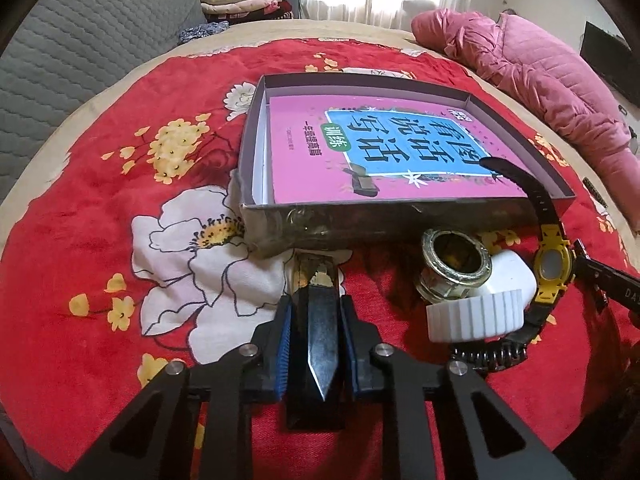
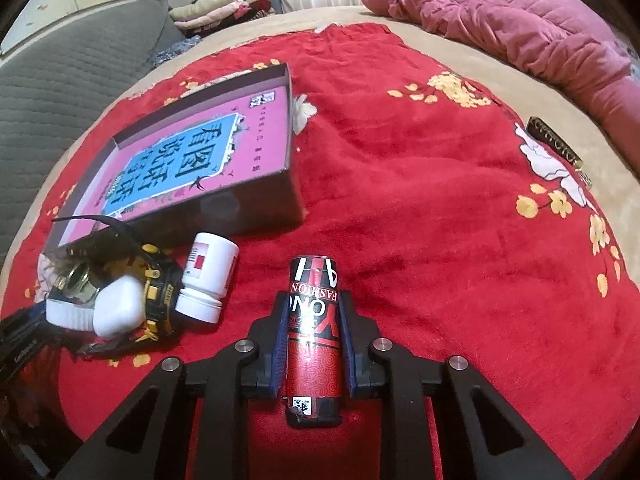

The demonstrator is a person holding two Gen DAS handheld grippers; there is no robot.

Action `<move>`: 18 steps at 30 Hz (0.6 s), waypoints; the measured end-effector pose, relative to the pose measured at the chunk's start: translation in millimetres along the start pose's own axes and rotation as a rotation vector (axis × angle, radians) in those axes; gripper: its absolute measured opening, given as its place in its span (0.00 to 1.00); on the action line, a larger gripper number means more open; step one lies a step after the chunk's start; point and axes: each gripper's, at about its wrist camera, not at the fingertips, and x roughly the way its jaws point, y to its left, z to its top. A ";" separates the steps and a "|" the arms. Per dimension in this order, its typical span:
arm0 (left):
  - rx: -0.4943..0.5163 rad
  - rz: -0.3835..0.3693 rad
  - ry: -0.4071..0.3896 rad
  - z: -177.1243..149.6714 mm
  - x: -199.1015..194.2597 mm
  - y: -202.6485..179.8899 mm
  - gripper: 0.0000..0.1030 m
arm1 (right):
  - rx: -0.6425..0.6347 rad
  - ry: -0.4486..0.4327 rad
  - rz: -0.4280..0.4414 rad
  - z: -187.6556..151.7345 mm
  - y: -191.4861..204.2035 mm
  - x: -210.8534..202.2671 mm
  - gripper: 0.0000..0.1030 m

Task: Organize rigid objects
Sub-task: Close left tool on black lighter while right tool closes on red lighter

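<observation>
red can [image 2: 314, 332], long axis along the fingers, clamped in our right gripper [image 2: 313, 340]; black block [image 1: 314, 344] likewise gripped in our left gripper [image 1: 315, 344], nearer the box [image 1: 400, 216] holding a pink book [image 1: 380, 148] just ahead.

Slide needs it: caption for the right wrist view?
Right gripper clamps a red lighter over a red floral blanket, open box ahead-left.

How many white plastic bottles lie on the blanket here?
2. One capped bottle with a red label lies beside the watch; another rests against the metal fitting near the box. Others may be hidden.
</observation>
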 end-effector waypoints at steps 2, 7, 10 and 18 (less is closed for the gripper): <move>-0.008 -0.008 0.000 0.3 -2.0 0.9 0.21 | -0.006 -0.005 0.001 -0.4 0.6 -1.8 0.22; -0.021 -0.023 0.003 -0.6 -7.4 3.5 0.21 | -0.037 -0.039 0.002 0.9 7.3 -9.8 0.22; -0.030 -0.034 0.001 -1.0 -12.3 3.9 0.21 | -0.070 -0.073 0.003 2.5 13.8 -17.5 0.22; -0.053 -0.056 -0.018 -0.7 -28.2 3.8 0.21 | -0.167 -0.149 0.020 4.0 33.2 -31.7 0.22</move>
